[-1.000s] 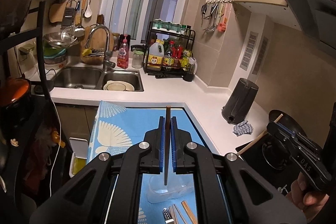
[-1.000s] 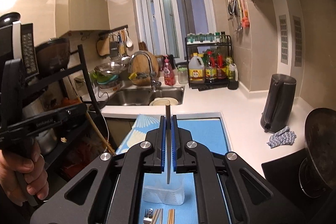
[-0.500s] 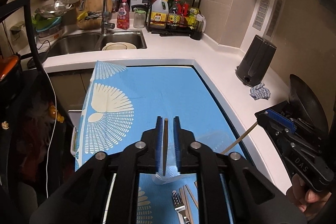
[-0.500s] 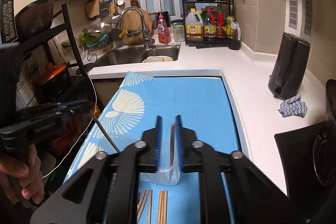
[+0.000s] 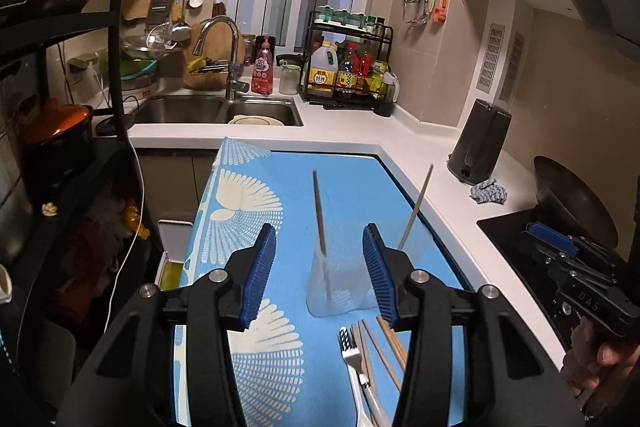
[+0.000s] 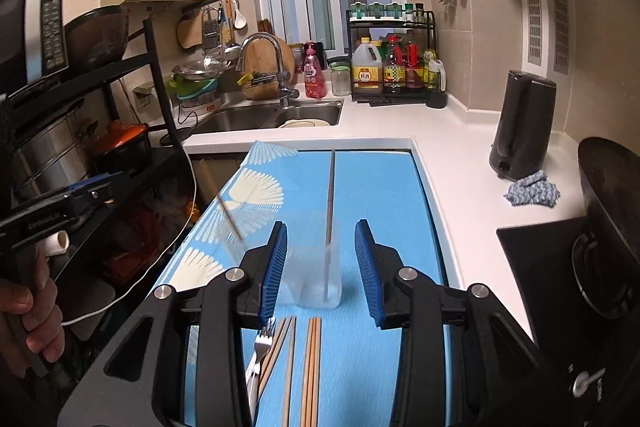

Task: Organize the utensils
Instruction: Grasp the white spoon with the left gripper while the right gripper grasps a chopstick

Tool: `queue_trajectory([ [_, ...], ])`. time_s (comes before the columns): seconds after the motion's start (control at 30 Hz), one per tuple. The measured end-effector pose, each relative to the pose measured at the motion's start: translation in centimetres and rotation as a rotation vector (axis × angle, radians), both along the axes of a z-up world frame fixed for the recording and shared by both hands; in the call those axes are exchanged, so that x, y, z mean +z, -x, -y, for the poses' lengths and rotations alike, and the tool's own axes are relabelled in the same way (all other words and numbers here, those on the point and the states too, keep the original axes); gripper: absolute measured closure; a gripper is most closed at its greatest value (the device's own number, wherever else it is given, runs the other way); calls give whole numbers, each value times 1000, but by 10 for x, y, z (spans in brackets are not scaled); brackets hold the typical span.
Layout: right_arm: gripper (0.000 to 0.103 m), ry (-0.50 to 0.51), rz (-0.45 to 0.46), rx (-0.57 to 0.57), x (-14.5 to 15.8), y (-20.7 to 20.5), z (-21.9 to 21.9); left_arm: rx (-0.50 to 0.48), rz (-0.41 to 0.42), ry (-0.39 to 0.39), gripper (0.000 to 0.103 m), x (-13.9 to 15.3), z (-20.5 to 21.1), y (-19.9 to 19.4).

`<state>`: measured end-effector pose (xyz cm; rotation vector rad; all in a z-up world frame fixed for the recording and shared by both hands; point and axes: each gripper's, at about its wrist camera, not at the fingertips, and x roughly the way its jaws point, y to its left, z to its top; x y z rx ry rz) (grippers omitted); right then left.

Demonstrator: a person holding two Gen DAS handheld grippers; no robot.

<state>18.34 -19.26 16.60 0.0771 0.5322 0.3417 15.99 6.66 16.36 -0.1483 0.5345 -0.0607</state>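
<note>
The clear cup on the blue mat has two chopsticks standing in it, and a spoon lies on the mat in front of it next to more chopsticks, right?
Not quite: the utensil lying before the cup is a fork, not a spoon; the right wrist view shows its tines. The rest holds: two chopsticks stand in the cup, and more chopsticks lie on the mat.

I see the desk (image 6: 452,167), a white L-shaped kitchen counter, carrying a blue cloth with a white fan pattern (image 6: 376,187). On the cloth stand a clear plastic cup (image 6: 316,279) and, nearer me, a steel fork (image 6: 262,343) beside wooden chopsticks (image 6: 312,367). A dark kettle (image 6: 520,123) and a crumpled grey-blue rag (image 6: 532,193) rest on the bare counter.
</note>
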Motion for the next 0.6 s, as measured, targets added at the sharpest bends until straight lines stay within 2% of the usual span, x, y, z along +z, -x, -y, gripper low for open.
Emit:
queue_trajectory([
  [0.17, 70, -7, -43, 1, -57, 39, -4, -16, -64, 6, 79, -70, 12, 35],
  [0.27, 83, -16, -82, -5, -99, 59, -5, -29, -94, 9, 87, -113, 21, 54],
  [0.33, 87, -27, -116, -7, -127, 71, -1, -25, -115, 25, 88, -141, 25, 65],
  [0.4, 88, -27, -144, -20, -155, 80, 4, -34, -147, 87, 88, -169, 26, 74],
  [0.47, 88, -57, -206, -35, -185, 85, 11, -43, -184, 116, 88, -191, 33, 79],
  [0.53, 88, -82, -258, -25, -205, 88, 12, -65, -200, 124, 88, -204, 40, 82],
  [0.6, 88, -69, -246, -12, -209, 93, 10, -62, -191, 129, 88, -208, 42, 85],
])
